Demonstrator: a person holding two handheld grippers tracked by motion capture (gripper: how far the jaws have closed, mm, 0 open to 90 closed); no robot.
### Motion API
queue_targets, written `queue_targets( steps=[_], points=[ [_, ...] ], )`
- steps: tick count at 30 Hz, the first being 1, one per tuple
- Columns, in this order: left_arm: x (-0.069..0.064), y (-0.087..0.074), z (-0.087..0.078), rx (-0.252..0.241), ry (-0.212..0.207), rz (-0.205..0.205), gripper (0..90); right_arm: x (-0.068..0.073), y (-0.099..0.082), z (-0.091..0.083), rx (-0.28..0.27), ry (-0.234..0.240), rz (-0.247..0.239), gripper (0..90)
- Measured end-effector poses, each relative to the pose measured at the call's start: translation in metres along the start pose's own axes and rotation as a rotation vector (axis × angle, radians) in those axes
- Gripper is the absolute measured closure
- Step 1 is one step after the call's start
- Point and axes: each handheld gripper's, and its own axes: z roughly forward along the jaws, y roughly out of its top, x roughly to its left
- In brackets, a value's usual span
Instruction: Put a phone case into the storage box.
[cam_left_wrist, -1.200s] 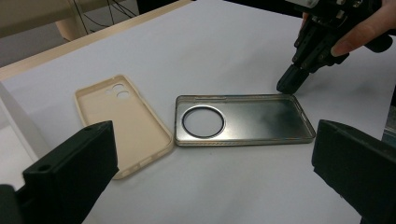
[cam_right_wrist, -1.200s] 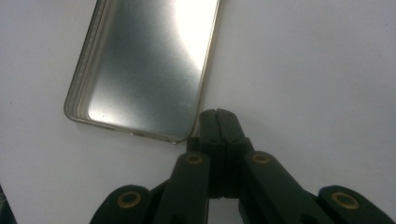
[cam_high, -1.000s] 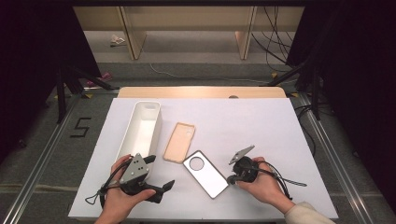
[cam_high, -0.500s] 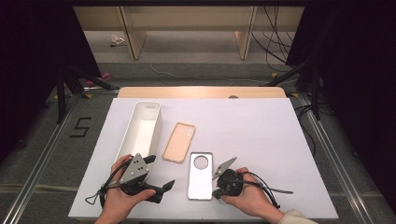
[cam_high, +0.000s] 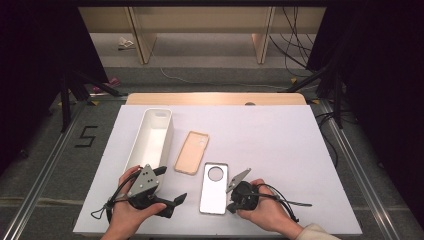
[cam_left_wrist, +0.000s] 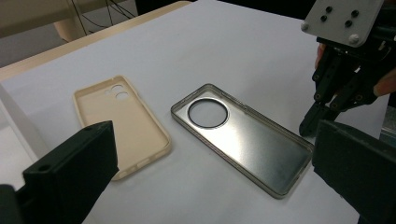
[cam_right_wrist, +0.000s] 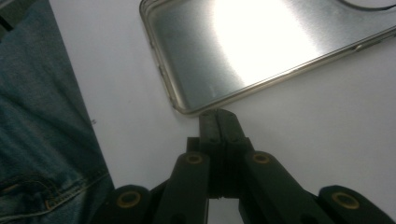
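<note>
Clear case (cam_high: 214, 188) now lies straight on desk (cam_high: 280, 150), near centre, no longer skewed. Right hand-held gripper (cam_right_wrist: 218, 116), jaws together, tip at its near corner (nudging, not gripping). Left hand-held gripper (cam_high: 172, 202) apart, idle. Tan case (cam_high: 191, 152) untouched.

White table top (cam_high: 280, 150) in the middle, a pale wooden strip (cam_high: 215, 98) along its far edge. Grey carpeted floor (cam_high: 210, 75) all round, marked with a black "5" (cam_high: 86, 136) at the left. Metal rails (cam_high: 357, 165) flanking both sides of the table. Light wooden furniture legs (cam_high: 141, 37) at the back (a crumpled scrap (cam_high: 126, 43) beside them). Black cables (cam_high: 295, 40) trailing at the rear right, black stand legs (cam_high: 75, 85) left and right. Dark drapes (cam_high: 35, 60) on either side.
</note>
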Motion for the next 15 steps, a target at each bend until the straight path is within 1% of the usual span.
queue_targets(
  steps=[1, 2, 4, 6, 7, 8, 9, 10, 12, 13, 15],
  points=[
    [0.000, 0.000, 0.000, 0.001, -0.003, 0.000, 0.0, 0.000, 0.001, -0.001, -0.001, -0.015, -0.012, 90.0],
    [0.000, 0.000, 0.000, 0.003, -0.005, 0.001, 0.0, -0.001, 0.002, -0.003, -0.003, -0.029, -0.024, 87.4],
    [0.000, 0.000, 0.001, 0.006, -0.008, 0.003, 0.0, -0.003, 0.004, -0.008, -0.006, -0.060, -0.051, 80.2],
    [0.000, 0.000, 0.001, 0.012, -0.009, 0.005, 0.0, -0.005, 0.007, -0.014, -0.021, -0.098, -0.074, 74.0],
    [0.000, 0.000, 0.001, 0.013, -0.009, 0.005, 0.0, -0.006, 0.009, -0.017, -0.037, -0.103, -0.091, 70.3],
    [0.000, 0.000, 0.001, 0.014, -0.009, 0.004, 0.0, -0.005, 0.013, -0.021, -0.045, -0.106, -0.118, 60.1],
    [-0.001, 0.000, 0.002, 0.016, -0.009, 0.004, 0.0, -0.005, 0.013, -0.021, -0.045, -0.106, -0.118, 60.1],
    [-0.001, -0.001, 0.002, 0.018, -0.010, 0.005, 0.0, -0.005, 0.015, -0.022, -0.044, -0.106, -0.139, 57.4],
    [-0.001, -0.001, 0.002, 0.024, -0.011, 0.005, 0.0, -0.003, 0.018, -0.024, -0.049, -0.100, -0.155, 51.7],
    [-0.001, -0.001, 0.003, 0.027, -0.014, 0.006, 0.0, -0.001, 0.019, -0.024, -0.044, -0.094, -0.164, 48.1],
    [-0.001, -0.001, 0.003, 0.035, -0.020, 0.008, 0.0, 0.001, 0.021, -0.023, -0.023, -0.083, -0.182, 45.1]
  ],
)
